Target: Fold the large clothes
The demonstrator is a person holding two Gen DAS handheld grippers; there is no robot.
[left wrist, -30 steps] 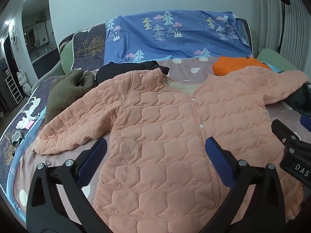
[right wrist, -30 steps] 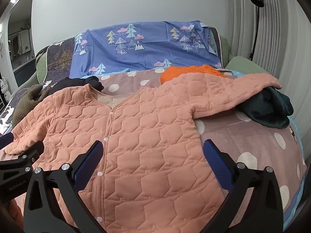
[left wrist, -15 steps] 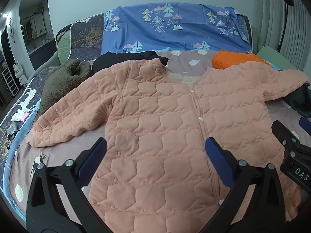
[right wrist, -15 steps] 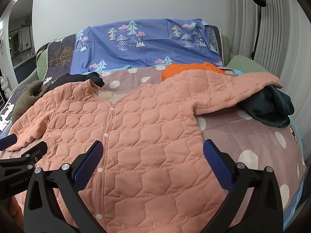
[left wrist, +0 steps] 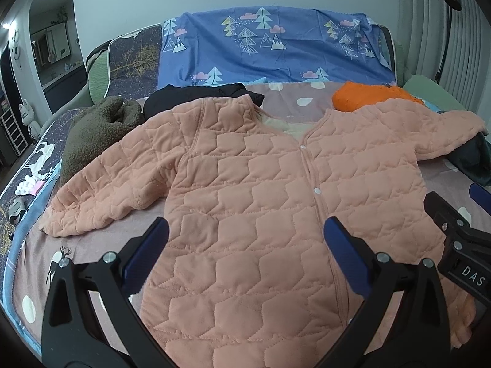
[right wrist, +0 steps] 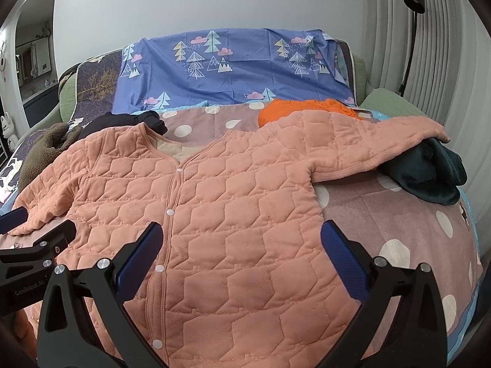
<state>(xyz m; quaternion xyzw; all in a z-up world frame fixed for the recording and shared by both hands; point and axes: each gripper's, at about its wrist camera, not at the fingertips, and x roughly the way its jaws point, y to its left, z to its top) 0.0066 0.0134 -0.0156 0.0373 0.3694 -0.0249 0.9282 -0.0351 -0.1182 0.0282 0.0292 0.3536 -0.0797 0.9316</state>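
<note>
A large pink quilted jacket (left wrist: 245,184) lies face up and buttoned on the bed, both sleeves spread out; it also shows in the right wrist view (right wrist: 214,202). Its left sleeve (left wrist: 101,196) rests on the blanket, its right sleeve (right wrist: 368,144) drapes over a dark green garment. My left gripper (left wrist: 245,239) is open and empty above the jacket's lower left half. My right gripper (right wrist: 239,239) is open and empty above the lower right half. Each gripper shows at the edge of the other's view.
Around the jacket lie an orange garment (left wrist: 365,96), a black garment (left wrist: 196,98), an olive fleece garment (left wrist: 95,135) and a dark green garment (right wrist: 429,171). A blue tree-print sheet (right wrist: 233,67) covers the headboard. The bed's edge is on the right (right wrist: 472,245).
Both grippers have pulled back and risen slightly, so more of the jacket and bed shows. The jacket has not moved. Both grippers stay open.
</note>
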